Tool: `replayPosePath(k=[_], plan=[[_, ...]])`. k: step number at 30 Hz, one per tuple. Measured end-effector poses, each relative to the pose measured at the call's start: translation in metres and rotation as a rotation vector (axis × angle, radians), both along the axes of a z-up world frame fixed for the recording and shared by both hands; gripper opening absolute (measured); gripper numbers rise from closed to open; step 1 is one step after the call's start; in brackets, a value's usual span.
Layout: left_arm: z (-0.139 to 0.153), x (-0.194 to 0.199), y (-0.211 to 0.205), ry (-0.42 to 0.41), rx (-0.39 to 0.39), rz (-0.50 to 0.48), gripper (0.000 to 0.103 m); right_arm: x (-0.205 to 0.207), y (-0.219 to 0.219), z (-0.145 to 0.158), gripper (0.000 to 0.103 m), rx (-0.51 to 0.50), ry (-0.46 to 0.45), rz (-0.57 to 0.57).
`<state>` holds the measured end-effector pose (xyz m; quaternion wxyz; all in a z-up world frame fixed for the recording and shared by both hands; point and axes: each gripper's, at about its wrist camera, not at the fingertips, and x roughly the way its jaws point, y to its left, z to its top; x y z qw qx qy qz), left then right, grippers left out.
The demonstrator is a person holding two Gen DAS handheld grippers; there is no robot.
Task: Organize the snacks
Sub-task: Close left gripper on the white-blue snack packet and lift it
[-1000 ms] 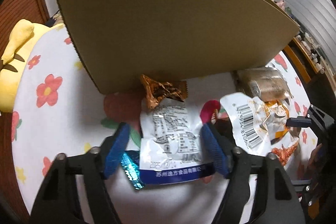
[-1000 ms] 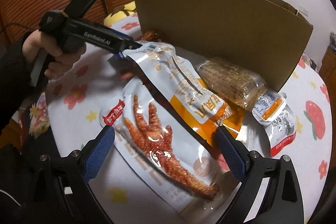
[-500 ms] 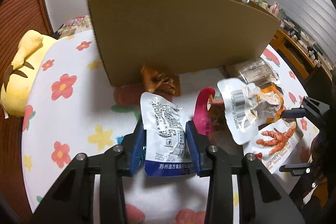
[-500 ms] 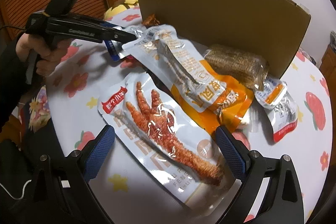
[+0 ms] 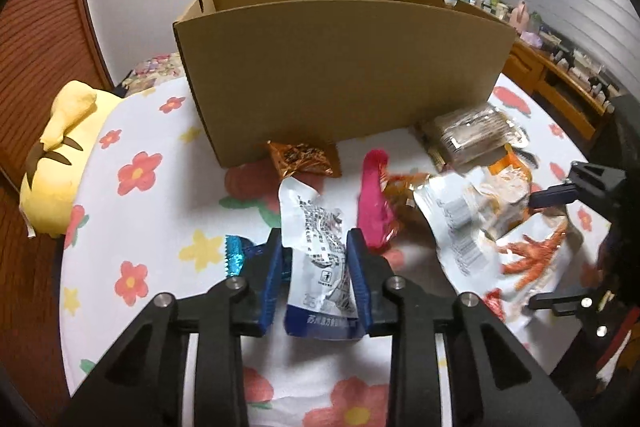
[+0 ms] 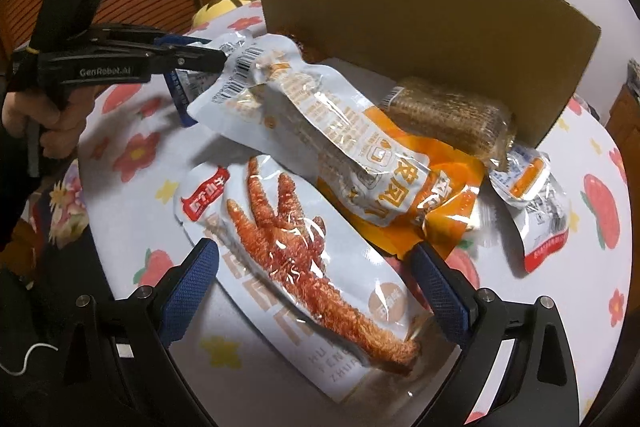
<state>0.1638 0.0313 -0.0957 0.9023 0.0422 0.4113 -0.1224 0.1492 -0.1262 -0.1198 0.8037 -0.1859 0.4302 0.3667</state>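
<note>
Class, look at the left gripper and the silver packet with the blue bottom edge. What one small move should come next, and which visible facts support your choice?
Probably lift it toward the cardboard box. The left gripper is closing, its pads already pressing the silver packet; the box stands open-topped just behind, and the right gripper hangs open over the chicken-feet packet.

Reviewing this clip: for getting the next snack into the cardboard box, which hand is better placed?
Left. The left gripper is closing with the silver packet between its pads, facing the cardboard box. The right gripper is wide open and holds nothing, though the chicken-feet packet lies between its fingers.
</note>
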Motion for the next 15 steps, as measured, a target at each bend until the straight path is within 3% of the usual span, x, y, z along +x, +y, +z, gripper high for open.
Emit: replayPosePath(k=[6,8,15], plan=[[0.004,-0.011,0.004,-0.032,-0.016,0.008,0.025,-0.008,-0.001,-0.001,0.095,-0.018,0.002,0.036],[0.007,-0.014,0.005,-0.042,-0.038,0.006,0.017,-0.01,-0.002,0.0,0.094,-0.025,0.001,0.044],[0.009,-0.015,0.002,-0.045,-0.029,0.005,0.016,-0.018,-0.008,0.007,0.094,-0.012,0.01,0.089]])
